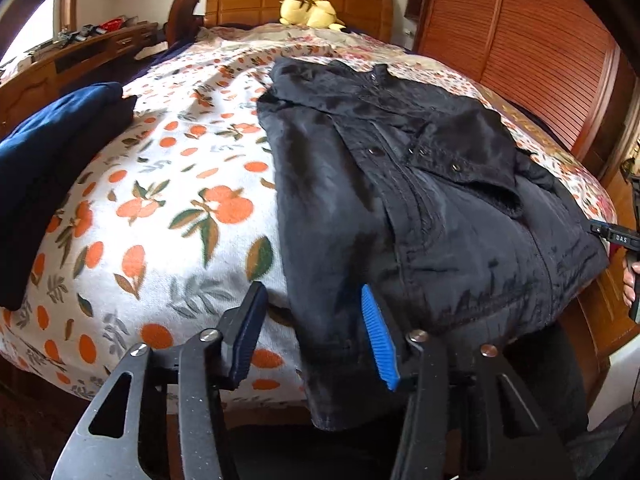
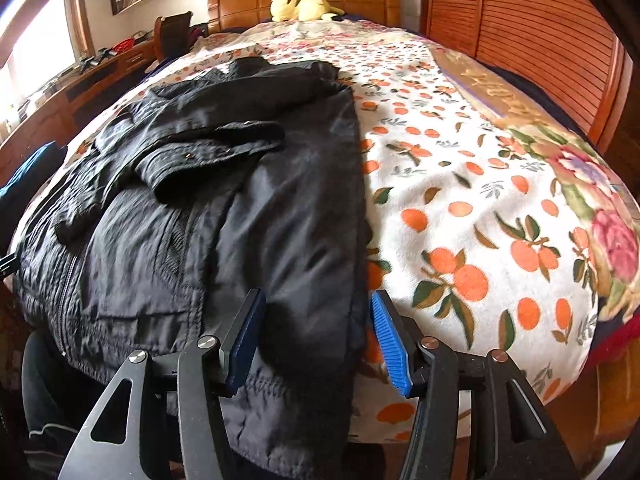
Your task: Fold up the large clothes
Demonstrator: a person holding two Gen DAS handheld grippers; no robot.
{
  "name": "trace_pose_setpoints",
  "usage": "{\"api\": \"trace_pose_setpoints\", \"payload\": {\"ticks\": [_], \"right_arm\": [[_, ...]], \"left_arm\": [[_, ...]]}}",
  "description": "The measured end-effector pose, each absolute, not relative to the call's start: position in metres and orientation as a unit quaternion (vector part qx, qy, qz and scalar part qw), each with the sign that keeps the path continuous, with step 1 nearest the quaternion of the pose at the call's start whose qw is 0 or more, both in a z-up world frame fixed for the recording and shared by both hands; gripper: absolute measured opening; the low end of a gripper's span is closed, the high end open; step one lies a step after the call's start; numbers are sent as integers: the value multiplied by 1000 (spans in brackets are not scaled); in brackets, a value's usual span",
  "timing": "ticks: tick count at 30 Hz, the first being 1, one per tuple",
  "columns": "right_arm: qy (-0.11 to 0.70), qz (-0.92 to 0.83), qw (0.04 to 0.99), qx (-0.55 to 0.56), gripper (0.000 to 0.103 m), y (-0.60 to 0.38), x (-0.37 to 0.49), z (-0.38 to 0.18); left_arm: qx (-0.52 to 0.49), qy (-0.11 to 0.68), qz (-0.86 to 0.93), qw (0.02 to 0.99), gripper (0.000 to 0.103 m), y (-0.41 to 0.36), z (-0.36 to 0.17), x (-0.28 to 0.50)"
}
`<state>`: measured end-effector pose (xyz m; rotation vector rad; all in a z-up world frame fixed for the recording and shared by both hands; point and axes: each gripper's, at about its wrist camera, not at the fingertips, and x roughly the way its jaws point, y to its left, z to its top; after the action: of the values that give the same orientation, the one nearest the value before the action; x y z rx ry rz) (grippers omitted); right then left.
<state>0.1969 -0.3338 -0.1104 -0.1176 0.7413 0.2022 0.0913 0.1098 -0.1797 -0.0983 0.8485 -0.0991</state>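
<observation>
Left wrist view: black jacket (image 1: 420,200) lies on the bed (image 1: 160,208), sleeves folded in over the front, hem hanging off the foot edge. Left gripper (image 1: 310,332) has fingers apart, empty, at the jacket's hem corner. Navy garment (image 1: 52,160) sits well left of the jacket; plush toy (image 1: 310,12) far beyond its collar. Best to pinch both layers at the corner, so the fold up to the collar stays square.

Right wrist view: right gripper (image 2: 318,334) also spread, empty, straddling the jacket's (image 2: 240,220) other hem corner. Hem below the bed edge is cut off; cloth under the folded sleeves is hidden.
</observation>
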Motion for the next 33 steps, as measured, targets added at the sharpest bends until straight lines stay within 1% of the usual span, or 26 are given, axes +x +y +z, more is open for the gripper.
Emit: {"api": "trace_pose_setpoints", "payload": {"ticks": [6,7,9,11,13,15,16,17,20,27,33], "right_arm": [[364,105,924,-53,56,-336,192,-114],[365,105,924,-52,56,-337,192,-114],[365,105,924,-50,56,-337,192,-115],[366,105,923,-50,56,-336,191,-114],[364,106,924,-47,56,-337,192,-115],[359,105,926,-43,56,-336,190,-115],[356,105,928,-41,56,-337,188,-116],[352,104,930,-39,53,-337,187,-116],[343,104,933,-29,49,-339,181,-117],[349,108,931,-28,49,-344,173,-119],[349,99,932,-26,49,-342,170,-117]], "left_arm": [[-49,424,-62,902,50,103,-188,85],[-50,426,-66,901,48,102,-189,86],[-50,428,-70,900,42,100,-190,86],[-52,429,-66,899,33,101,-186,87],[-59,426,-68,900,18,105,-181,88],[-66,419,-77,902,15,106,-172,86],[-64,417,-78,903,15,105,-170,85],[-57,413,-78,905,15,103,-166,84],[-42,410,-75,908,15,95,-161,83],[-11,427,-56,903,15,90,-172,87],[-47,431,-62,899,15,102,-176,86]]}}
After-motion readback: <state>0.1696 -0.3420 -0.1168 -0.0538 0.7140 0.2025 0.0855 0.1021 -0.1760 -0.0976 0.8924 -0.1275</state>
